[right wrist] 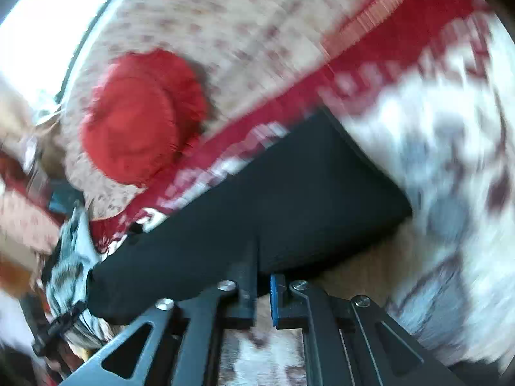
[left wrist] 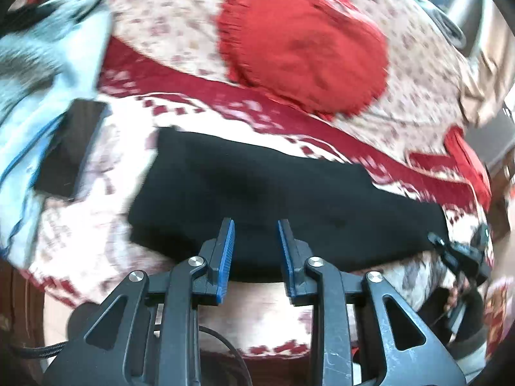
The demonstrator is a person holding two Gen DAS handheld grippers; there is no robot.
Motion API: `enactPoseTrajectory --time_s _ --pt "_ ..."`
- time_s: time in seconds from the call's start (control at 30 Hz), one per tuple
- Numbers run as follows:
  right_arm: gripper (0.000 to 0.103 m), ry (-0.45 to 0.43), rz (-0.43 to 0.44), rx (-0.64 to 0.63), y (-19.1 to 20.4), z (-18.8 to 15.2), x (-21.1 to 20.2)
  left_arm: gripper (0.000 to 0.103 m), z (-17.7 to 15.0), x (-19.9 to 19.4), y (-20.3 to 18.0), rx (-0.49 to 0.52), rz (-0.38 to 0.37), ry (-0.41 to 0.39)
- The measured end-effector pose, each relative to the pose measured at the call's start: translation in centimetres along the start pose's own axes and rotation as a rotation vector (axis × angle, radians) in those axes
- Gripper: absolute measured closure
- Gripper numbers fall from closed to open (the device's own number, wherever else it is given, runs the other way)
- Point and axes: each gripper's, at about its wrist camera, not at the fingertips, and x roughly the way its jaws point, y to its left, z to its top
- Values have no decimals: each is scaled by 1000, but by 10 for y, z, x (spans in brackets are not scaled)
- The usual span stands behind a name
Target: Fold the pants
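Two wrist views, both motion-blurred. From my left wrist camera, going left to right: a pale grey-and-white garment (left wrist: 38, 51) sits at the far left, a dark flat rectangular object (left wrist: 72, 148) just beside it, then the black pants (left wrist: 257, 193) folded into a long band on the red-and-cream patterned bedspread (left wrist: 167, 25). Long axis runs across the view, left end higher, right end dipping toward the bed's near edge. A round red cushion (left wrist: 302, 51) lies beyond the pants, well apart from them. My left gripper (left wrist: 256, 225) hangs over the pants' near edge, blue pads apart, nothing between them. At far right my right gripper (left wrist: 457, 251) meets the pants' right end (contact unclear here). Right wrist view: pants (right wrist: 289, 193) run diagonally, lower left to upper right; right gripper (right wrist: 262, 257) fingers drawn together, near edge of the cloth at the tips; whether it is pinched I cannot tell.
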Motion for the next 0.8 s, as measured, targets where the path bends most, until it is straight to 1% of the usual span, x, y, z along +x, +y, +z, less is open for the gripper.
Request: enactPoseTrajectory --time_s 0.03,0.07,0.1,0.13,0.17,0.2,0.23,0.27,0.3,0.4,0.43,0.47,0.5,0.53,0.57,0.67,0.77,0.8 --pt "94 -1 -1 3 -1 0 -3 59 1 -5 10 -23 13 -14" --pt "91 4 -17 -14 3 -1 -7 54 2 -9 17 -41 23 -28" --pt "90 13 -47 -60 11 -3 -12 45 2 -13 25 -68 35 -46" --pt "88 25 -62 -100 19 -6 -15 44 3 -16 32 -89 43 -60" --pt "87 47 -65 -149 29 -10 -18 44 5 -19 40 -113 50 -73" --pt "86 81 -47 -215 43 -19 -19 43 6 -20 47 -134 59 -81" --pt "86 99 -28 -253 51 -25 -19 43 7 -20 52 -149 66 -82" --pt "85 134 18 -334 71 -35 -15 43 8 -19 57 -164 73 -80" --pt "85 154 46 -384 85 -43 -10 43 8 -16 59 -175 78 -76" --pt "81 189 159 -559 138 -70 15 43 8 -6 63 -180 90 -67" --pt "76 204 181 -606 154 -78 24 43 9 -3 63 -182 96 -58" --pt "72 231 202 -687 177 -91 40 43 9 1 63 -184 95 -50" --pt "65 245 211 -755 193 -103 51 43 9 5 63 -183 90 -46" --pt "64 251 214 -803 201 -113 57 43 8 7 63 -182 90 -42" --pt "64 260 221 -883 219 -126 71 43 8 10 62 -180 90 -37" --pt "64 280 231 -1016 246 -151 97 43 8 19 57 -155 89 -17" --pt "64 263 174 -1141 261 -168 120 43 9 28 56 -152 97 -3" --pt "64 256 166 -1155 264 -170 127 43 9 30 57 -155 94 0"
